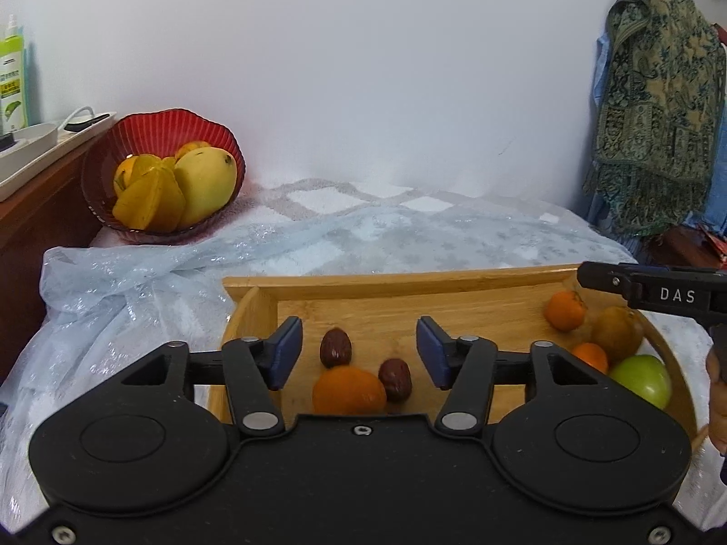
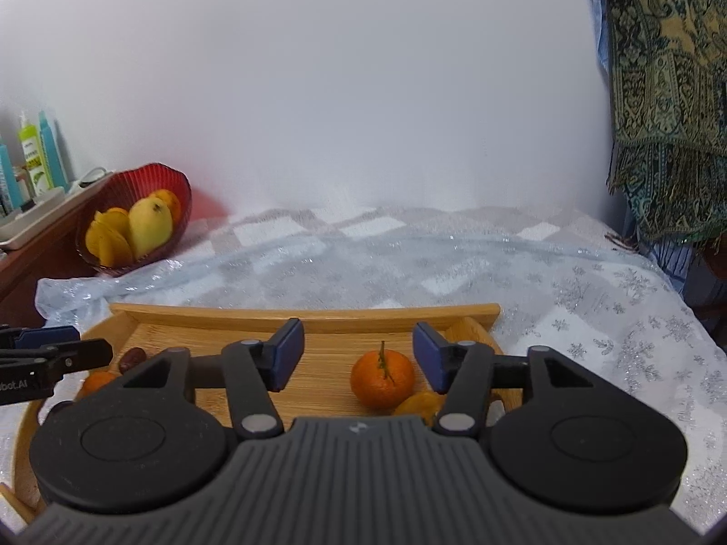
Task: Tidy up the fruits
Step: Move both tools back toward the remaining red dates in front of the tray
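A wooden tray lies on the covered bed. My left gripper is open above its left part, over two red dates and an orange. At the tray's right lie a mandarin, a brown kiwi, a small orange and a green apple. My right gripper is open over the tray, with a stemmed mandarin between its fingers. A red bowl at the back left holds a mango and starfruit.
A wooden side cabinet with a white tray and bottles stands at the left. A patterned shawl hangs at the right. A glittery sheer cloth covers the bed between tray and bowl. The right gripper's finger shows at the right edge.
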{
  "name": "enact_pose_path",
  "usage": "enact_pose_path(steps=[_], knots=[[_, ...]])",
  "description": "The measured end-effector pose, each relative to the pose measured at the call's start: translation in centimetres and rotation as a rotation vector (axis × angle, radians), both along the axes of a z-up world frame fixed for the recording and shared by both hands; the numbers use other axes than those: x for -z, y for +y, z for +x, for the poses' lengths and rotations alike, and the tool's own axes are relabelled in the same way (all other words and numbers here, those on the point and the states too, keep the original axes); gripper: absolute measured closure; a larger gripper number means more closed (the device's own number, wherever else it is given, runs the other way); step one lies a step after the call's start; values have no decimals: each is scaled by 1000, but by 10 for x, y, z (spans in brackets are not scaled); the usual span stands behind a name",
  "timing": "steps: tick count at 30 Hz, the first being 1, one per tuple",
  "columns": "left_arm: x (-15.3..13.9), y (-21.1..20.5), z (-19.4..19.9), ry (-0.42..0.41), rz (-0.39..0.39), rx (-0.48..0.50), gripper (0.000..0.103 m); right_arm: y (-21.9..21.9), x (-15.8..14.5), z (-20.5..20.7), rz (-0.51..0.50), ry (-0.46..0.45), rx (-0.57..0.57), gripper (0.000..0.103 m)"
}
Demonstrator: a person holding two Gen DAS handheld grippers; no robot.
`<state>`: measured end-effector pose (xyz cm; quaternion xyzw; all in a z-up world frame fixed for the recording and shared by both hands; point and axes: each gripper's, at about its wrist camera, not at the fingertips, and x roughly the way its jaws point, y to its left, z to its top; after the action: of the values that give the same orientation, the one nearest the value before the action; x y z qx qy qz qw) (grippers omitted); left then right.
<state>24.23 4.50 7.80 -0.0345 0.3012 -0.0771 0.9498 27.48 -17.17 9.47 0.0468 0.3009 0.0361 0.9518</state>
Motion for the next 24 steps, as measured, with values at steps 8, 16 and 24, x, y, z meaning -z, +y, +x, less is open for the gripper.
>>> enact_pose_path(steps=[8, 16, 24], knots=[[-8, -6, -32, -15, -12, 12, 31, 5, -10, -31, 5, -57, -3, 17], [-6, -21, -63, -29, 5, 19, 23, 13, -12, -68, -33, -115, -11, 11], [-5, -27, -89, -60, 7, 22, 16, 17, -11, -104, -67, -174, -37, 0]])
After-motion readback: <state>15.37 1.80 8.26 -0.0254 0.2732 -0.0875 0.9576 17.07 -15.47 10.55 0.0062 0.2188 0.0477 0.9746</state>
